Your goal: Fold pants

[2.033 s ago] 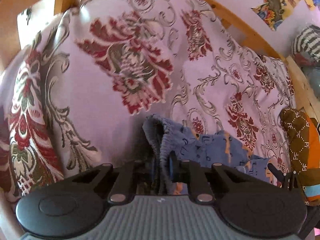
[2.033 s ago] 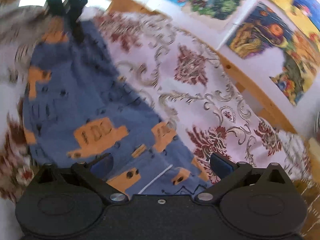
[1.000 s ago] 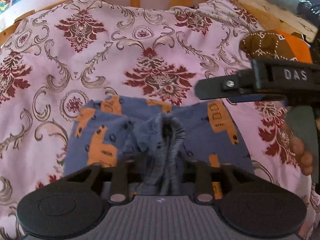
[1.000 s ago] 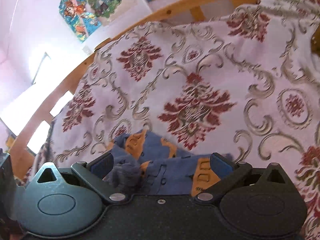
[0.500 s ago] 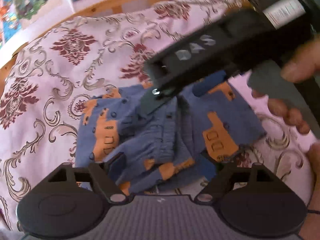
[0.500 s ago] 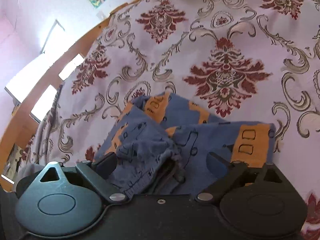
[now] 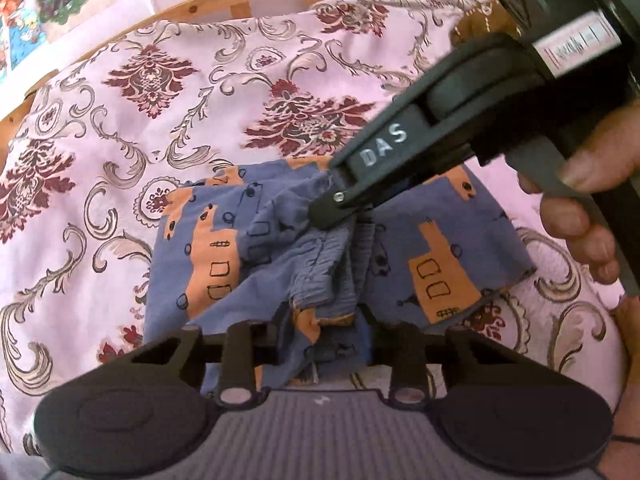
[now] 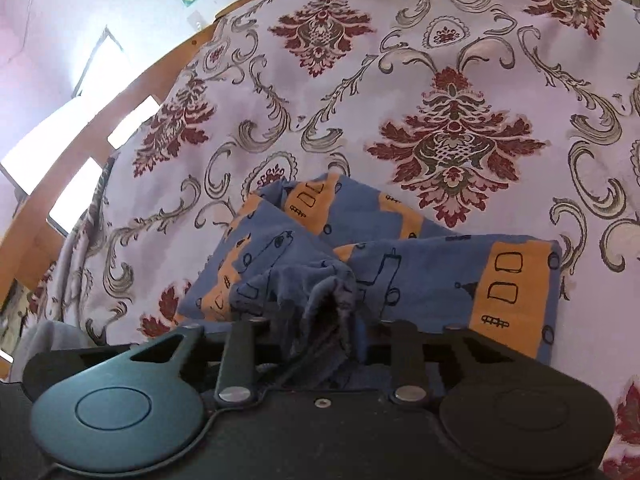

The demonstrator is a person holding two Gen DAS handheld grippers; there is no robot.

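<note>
The blue pants (image 7: 224, 256) with orange truck prints lie bunched on the pink floral bedspread (image 7: 168, 112). My left gripper (image 7: 320, 344) is shut on a near fold of the pants at the bottom of the left wrist view. My right gripper (image 8: 316, 340) is shut on the gathered grey-blue waistband (image 8: 320, 300). It also shows in the left wrist view (image 7: 340, 208), reaching in from the upper right, held by a hand, its tip pinching the waistband in the middle of the pants. The pants (image 8: 440, 268) spread to the right in the right wrist view.
A wooden bed frame (image 7: 208, 8) runs along the far edge of the bedspread, with colourful posters (image 7: 60, 0) on the wall behind. In the right wrist view the frame's slats (image 8: 80, 152) curve along the left side.
Both grippers were open half a second ago and have closed on the pants. The right gripper has pushed further in onto the waistband.
</note>
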